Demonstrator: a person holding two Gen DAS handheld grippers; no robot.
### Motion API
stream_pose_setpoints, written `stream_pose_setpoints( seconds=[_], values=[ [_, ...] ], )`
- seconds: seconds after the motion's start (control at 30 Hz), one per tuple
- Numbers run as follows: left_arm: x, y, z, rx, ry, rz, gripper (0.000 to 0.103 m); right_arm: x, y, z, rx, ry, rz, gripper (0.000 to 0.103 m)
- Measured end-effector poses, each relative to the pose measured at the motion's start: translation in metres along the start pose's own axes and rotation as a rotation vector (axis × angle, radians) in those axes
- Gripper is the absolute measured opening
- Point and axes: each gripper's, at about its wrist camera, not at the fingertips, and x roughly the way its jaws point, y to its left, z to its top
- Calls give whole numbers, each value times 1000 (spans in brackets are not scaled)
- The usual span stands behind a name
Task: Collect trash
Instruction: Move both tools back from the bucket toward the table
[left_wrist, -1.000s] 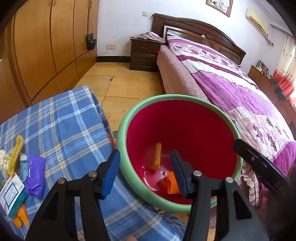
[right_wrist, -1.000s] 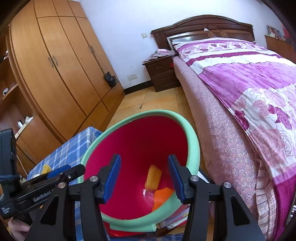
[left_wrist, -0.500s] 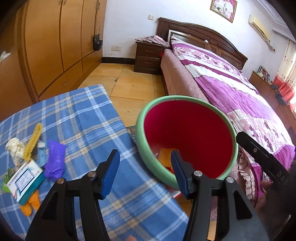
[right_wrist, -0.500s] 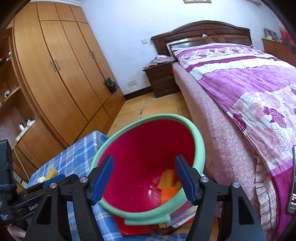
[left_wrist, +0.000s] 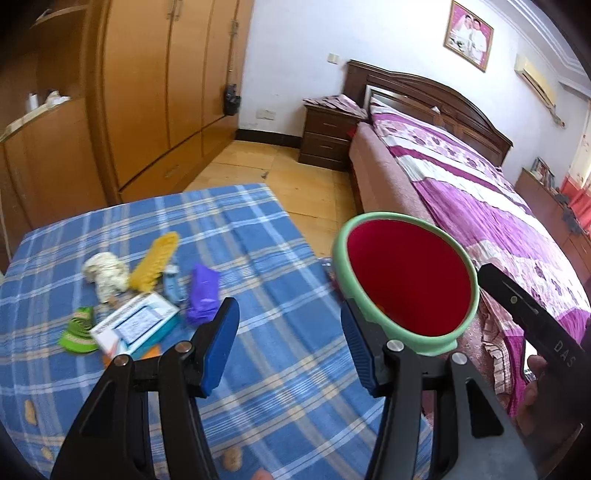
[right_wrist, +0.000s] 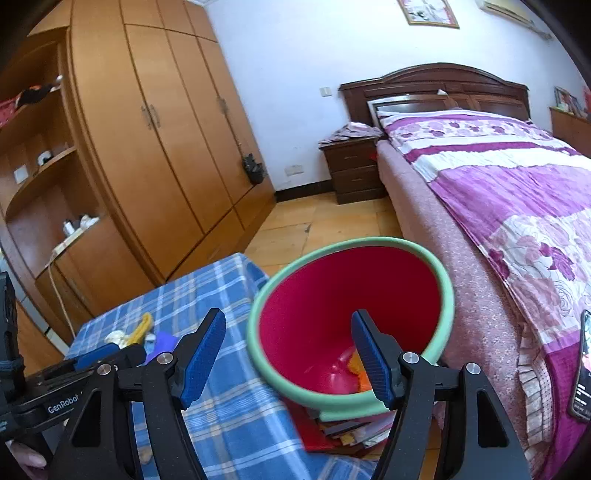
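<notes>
A red bin with a green rim (left_wrist: 402, 280) (right_wrist: 343, 310) stands beside the blue plaid table (left_wrist: 258, 369) (right_wrist: 229, 406), with orange scraps (right_wrist: 356, 369) at its bottom. Trash lies on the table: a purple wrapper (left_wrist: 203, 291), a yellow piece (left_wrist: 155, 262), a white crumpled wad (left_wrist: 105, 273), a small blue item (left_wrist: 171, 284), a white and teal box (left_wrist: 136, 326) and a green piece (left_wrist: 79, 330). My left gripper (left_wrist: 290, 347) is open and empty above the table, right of the trash. My right gripper (right_wrist: 288, 362) is open and empty over the bin's near rim.
A bed with a purple flowered cover (left_wrist: 480, 206) runs along the right. A wooden wardrobe (right_wrist: 155, 147) fills the left wall. A dark nightstand (left_wrist: 328, 136) stands by the headboard. A stack of books (right_wrist: 347, 428) lies under the bin. A phone (right_wrist: 583, 369) lies on the bed edge.
My left gripper has swung left from over the bin to over the table, so the trash pile is nearer the centre. My right gripper has pulled back and its jaws have opened wider.
</notes>
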Motion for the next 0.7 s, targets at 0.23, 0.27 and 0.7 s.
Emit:
stream_pose_setpoints(
  seconds=[0.23, 0.27, 0.7],
  values=[
    [-18, 32, -9, -51, -16, 37, 57, -1, 25, -8, -24, 21, 34, 72],
    [-20, 37, -10, -58, -17, 45, 57, 0, 28, -9, -25, 24, 38, 72],
    [-40, 93, -29, -149, -37, 143, 58, 10, 65, -29, -83, 92, 89, 72]
  ],
)
